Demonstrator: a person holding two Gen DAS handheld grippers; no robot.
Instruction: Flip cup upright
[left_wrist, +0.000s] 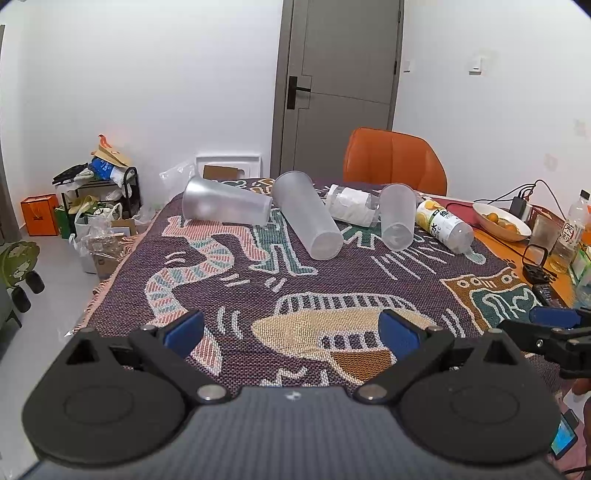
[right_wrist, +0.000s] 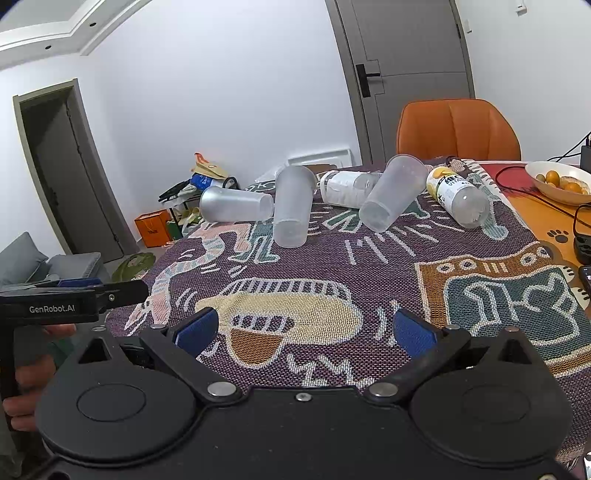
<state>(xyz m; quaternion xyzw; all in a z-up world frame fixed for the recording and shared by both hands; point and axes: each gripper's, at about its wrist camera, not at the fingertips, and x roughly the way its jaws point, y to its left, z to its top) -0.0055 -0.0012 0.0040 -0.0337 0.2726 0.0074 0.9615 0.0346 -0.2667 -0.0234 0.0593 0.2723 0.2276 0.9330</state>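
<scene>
Three frosted plastic cups lay on their sides at the far end of the desk, on a patterned woven blanket (left_wrist: 258, 280). The left cup (left_wrist: 225, 201) lay crosswise with its mouth to the left; the middle cup (left_wrist: 306, 216) and the right cup (left_wrist: 397, 216) pointed their bases toward the near edge. A clear bottle with a white label (left_wrist: 351, 205) lay between the middle and right cups, behind them, and a bottle with a yellow label (left_wrist: 443, 225) lay just right of the right cup. An orange chair (left_wrist: 393, 158) stood beyond the desk, and a bowl of fruit (left_wrist: 502, 219) sat far right. The left hand-held gripper (left_wrist: 291, 332) and the right hand-held gripper (right_wrist: 303, 332) hovered over the near blanket, well apart from the cups, each with fingers spread wide and holding nothing.
</scene>
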